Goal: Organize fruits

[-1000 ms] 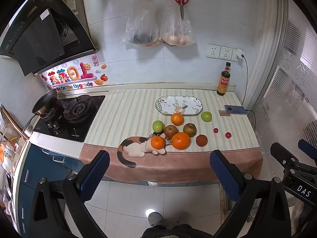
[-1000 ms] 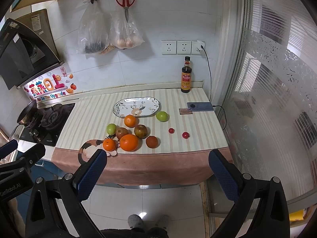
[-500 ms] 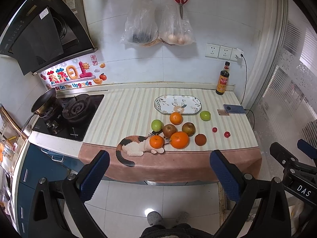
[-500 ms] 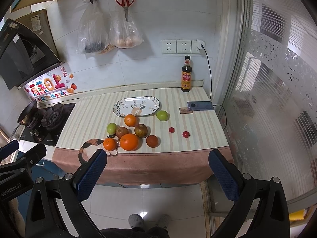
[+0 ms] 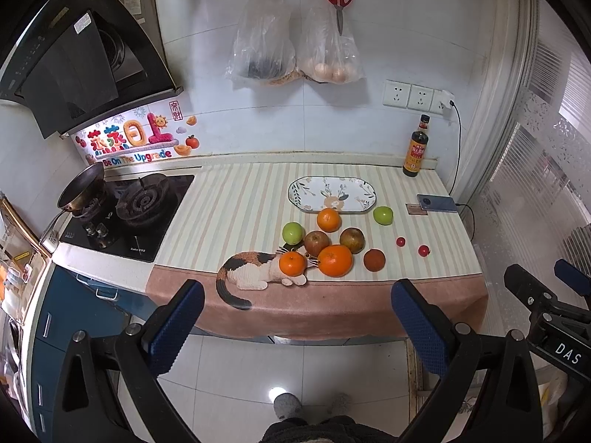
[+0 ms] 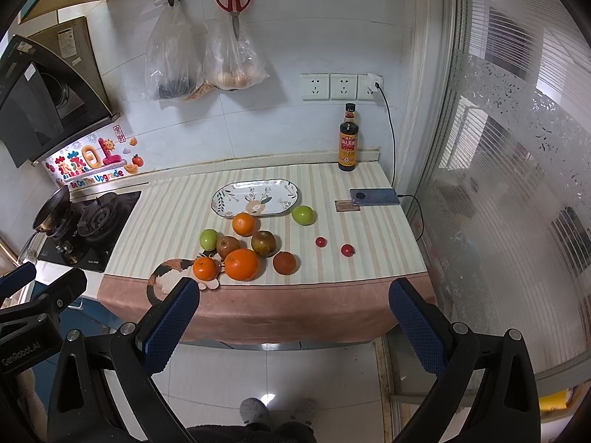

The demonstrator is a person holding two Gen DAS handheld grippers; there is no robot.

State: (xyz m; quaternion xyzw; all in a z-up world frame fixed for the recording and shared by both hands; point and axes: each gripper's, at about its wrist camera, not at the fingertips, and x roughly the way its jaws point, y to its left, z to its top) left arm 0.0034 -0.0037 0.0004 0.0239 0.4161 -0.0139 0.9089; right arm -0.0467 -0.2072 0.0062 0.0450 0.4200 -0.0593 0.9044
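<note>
Two handheld grippers hang over a tiled kitchen floor, short of the counter. The left gripper (image 5: 297,319) and the right gripper (image 6: 294,313) both stand with jaws spread wide, holding nothing. Beyond them a striped cloth (image 5: 236,214) with a calico cat print (image 5: 251,273) drapes the counter's front edge. Near that edge sit a small orange (image 5: 293,263), a large orange (image 5: 335,260) and a dark reddish fruit (image 5: 374,260); just behind are two brownish apples (image 5: 317,242), a green apple (image 5: 293,233) and two cherry tomatoes (image 5: 423,250). Farther back, a third orange (image 5: 328,219) touches the rim of a bare floral oval plate (image 5: 354,199), with another green apple (image 5: 383,215) just beside it. A dark sauce bottle (image 6: 348,140) stands at the wall.
</note>
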